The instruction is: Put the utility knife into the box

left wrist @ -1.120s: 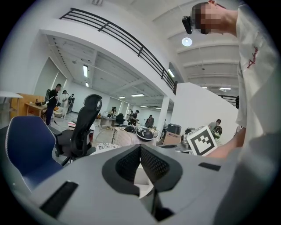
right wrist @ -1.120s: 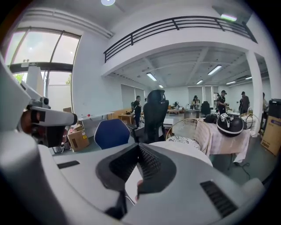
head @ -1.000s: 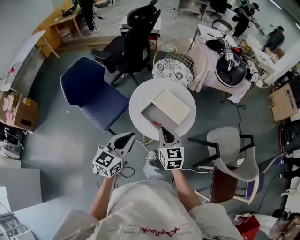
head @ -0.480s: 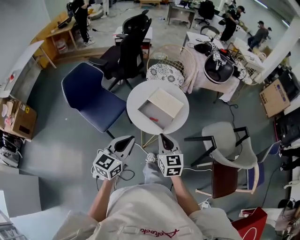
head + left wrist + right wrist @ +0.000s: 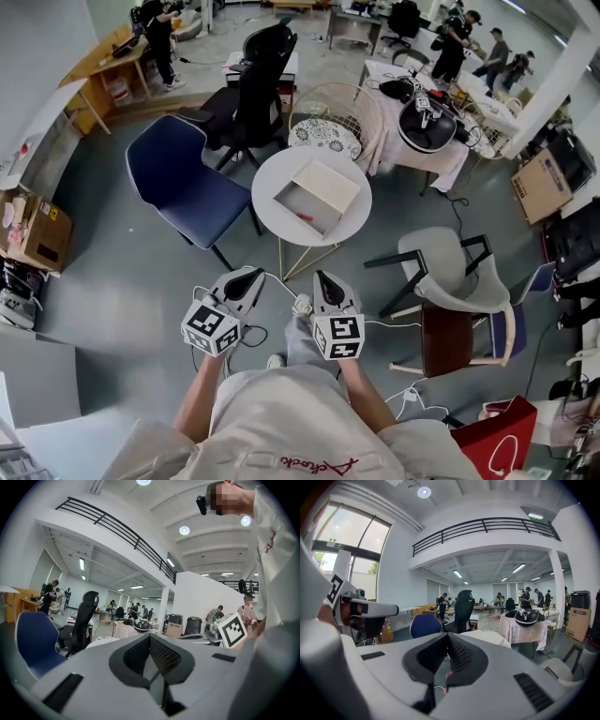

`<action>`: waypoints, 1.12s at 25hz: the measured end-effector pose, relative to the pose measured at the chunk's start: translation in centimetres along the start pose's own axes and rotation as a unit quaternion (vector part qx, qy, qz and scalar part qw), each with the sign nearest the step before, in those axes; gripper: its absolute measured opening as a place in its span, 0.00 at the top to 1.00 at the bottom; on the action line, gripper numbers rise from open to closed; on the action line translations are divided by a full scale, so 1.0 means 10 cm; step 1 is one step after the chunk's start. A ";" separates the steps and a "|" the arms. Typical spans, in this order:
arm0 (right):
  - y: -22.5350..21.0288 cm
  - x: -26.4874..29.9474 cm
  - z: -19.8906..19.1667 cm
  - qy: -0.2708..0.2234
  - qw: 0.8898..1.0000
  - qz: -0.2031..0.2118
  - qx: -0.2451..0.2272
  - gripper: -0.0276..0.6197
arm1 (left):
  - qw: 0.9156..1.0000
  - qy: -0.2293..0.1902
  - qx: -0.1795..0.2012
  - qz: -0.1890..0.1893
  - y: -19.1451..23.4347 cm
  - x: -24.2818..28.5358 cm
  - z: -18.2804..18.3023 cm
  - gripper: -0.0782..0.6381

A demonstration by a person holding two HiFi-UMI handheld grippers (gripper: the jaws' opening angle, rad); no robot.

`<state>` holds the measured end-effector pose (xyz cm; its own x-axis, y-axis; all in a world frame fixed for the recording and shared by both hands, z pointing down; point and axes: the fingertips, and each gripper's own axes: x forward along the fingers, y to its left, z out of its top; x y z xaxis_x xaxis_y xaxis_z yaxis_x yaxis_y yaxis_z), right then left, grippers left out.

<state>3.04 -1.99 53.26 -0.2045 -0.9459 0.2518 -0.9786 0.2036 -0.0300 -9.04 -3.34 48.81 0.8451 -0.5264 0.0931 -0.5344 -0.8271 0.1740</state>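
Note:
The open white box [image 5: 319,195] lies on the small round white table [image 5: 269,174], its lid folded back to the right. A small red utility knife [image 5: 306,217] rests inside the box, near its front edge. Both grippers are close to my body, well short of the table and over the floor. My left gripper [image 5: 251,274] [image 5: 150,636] is shut with nothing in it. My right gripper [image 5: 322,278] [image 5: 448,637] is also shut and holds nothing. The table top [image 5: 486,637] shows beyond the right jaws.
A blue chair [image 5: 183,178] stands left of the table, a black office chair [image 5: 258,84] behind it, a wire chair [image 5: 342,117] at the back, and a grey chair [image 5: 450,281] to the right. A cable [image 5: 281,286] runs across the floor. A red bag [image 5: 502,436] is at lower right.
I have backed away from the table: it and the box look smaller and farther off. The right gripper, near the table's front edge before, is now clear of it. Both stay shut.

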 end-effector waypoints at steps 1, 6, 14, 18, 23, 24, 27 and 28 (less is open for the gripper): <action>0.02 -0.07 0.00 -0.003 1.000 -0.001 0.000 0.93 | 1.000 -0.001 0.000 0.001 -0.03 -0.04 -0.01 0.87; 0.11 -0.40 -0.04 -0.010 1.000 -0.003 -0.003 0.93 | 1.000 -0.004 0.003 0.007 -0.16 -0.21 -0.08 0.87; 0.11 -0.66 -0.08 -0.015 1.000 -0.008 -0.005 0.93 | 0.999 -0.011 0.008 0.031 -0.17 -0.44 -0.08 0.88; 0.19 -0.70 -0.07 -0.018 1.000 -0.003 -0.007 0.93 | 0.999 -0.012 0.003 0.037 -0.17 -0.51 -0.10 0.87; 0.19 -0.68 -0.05 -0.021 1.000 -0.004 -0.010 0.93 | 0.999 -0.010 0.008 0.030 -0.22 -0.49 -0.12 0.87; 0.19 -0.67 -0.05 -0.022 1.000 -0.004 -0.010 0.93 | 1.000 -0.009 0.008 0.029 -0.22 -0.49 -0.13 0.87; 0.19 -0.66 -0.02 -0.022 1.000 -0.007 -0.012 0.93 | 1.000 -0.010 0.008 0.025 -0.23 -0.49 -0.11 0.87; 0.19 -0.67 -0.01 -0.023 1.000 -0.008 -0.013 0.93 | 1.000 -0.010 0.008 0.024 -0.24 -0.49 -0.11 0.88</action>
<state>2.57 4.74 51.67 -0.1905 -0.9596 0.2072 -0.9809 0.1944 -0.0017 -11.89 1.44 48.99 0.8178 -0.5697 0.0810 -0.5750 -0.8035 0.1541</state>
